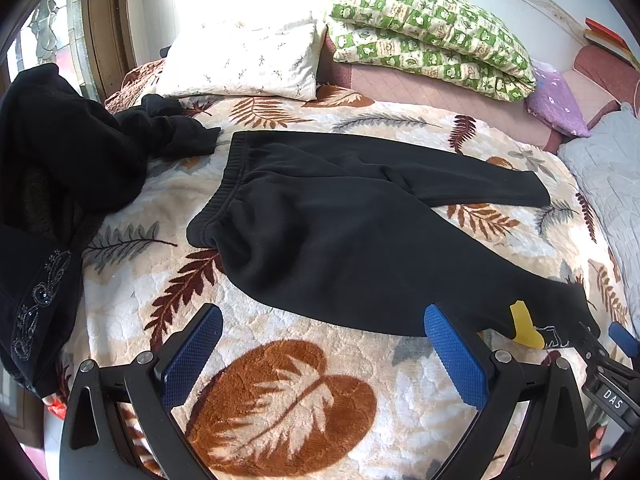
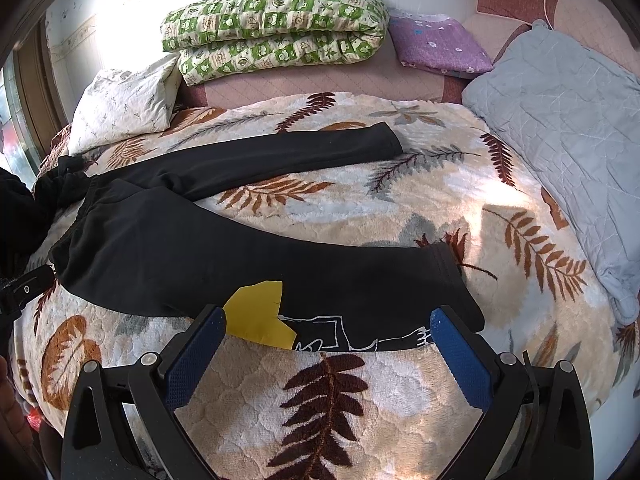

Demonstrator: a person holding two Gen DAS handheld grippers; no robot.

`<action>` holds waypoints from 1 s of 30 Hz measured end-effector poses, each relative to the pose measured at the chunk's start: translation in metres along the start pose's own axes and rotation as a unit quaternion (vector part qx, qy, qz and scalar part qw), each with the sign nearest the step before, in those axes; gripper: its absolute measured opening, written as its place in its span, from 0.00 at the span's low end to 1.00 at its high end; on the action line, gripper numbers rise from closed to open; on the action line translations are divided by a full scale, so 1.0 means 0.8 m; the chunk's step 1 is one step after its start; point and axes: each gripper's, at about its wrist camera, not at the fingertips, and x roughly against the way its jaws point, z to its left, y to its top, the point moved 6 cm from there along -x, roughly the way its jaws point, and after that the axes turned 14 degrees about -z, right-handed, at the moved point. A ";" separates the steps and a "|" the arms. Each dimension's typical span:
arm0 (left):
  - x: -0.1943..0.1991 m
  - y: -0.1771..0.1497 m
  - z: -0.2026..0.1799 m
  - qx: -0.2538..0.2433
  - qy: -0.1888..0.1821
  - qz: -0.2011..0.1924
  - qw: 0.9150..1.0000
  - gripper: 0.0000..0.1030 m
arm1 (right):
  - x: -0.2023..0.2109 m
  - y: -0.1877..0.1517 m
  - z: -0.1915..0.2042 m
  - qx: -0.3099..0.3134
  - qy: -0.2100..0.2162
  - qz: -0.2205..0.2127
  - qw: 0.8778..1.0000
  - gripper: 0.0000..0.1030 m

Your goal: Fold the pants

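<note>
Black pants lie spread flat on the leaf-patterned blanket, waistband to the left, two legs splayed to the right. The near leg has a yellow patch and white line drawing near its cuff. My left gripper is open and empty, hovering just before the near leg's lower edge. In the right wrist view the pants stretch from left to the near cuff. My right gripper is open and empty, its fingers either side of the yellow patch and drawing.
A pile of other black clothes lies at the left. A white pillow, a green checked quilt, a purple cloth and a grey quilt line the far and right sides of the bed.
</note>
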 end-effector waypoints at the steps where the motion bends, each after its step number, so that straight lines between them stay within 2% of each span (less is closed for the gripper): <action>1: 0.000 0.000 -0.001 0.000 0.000 0.000 1.000 0.99 | 0.000 -0.001 0.000 0.000 0.000 0.001 1.000 1.00; 21: -0.019 0.015 -0.009 -0.016 0.002 0.005 1.000 0.99 | -0.015 0.009 -0.001 0.005 0.010 0.009 1.000 1.00; 24: -0.028 0.025 -0.010 -0.024 0.005 0.013 1.000 0.99 | -0.024 0.024 -0.005 0.004 0.025 0.013 1.000 1.00; 26: -0.040 0.034 -0.008 -0.031 0.007 0.035 0.999 0.99 | -0.033 0.040 -0.013 -0.001 0.036 0.016 0.999 1.00; 30: -0.068 0.073 0.006 -0.049 0.016 0.052 0.997 0.99 | -0.063 0.083 -0.045 -0.013 0.048 0.019 0.999 1.00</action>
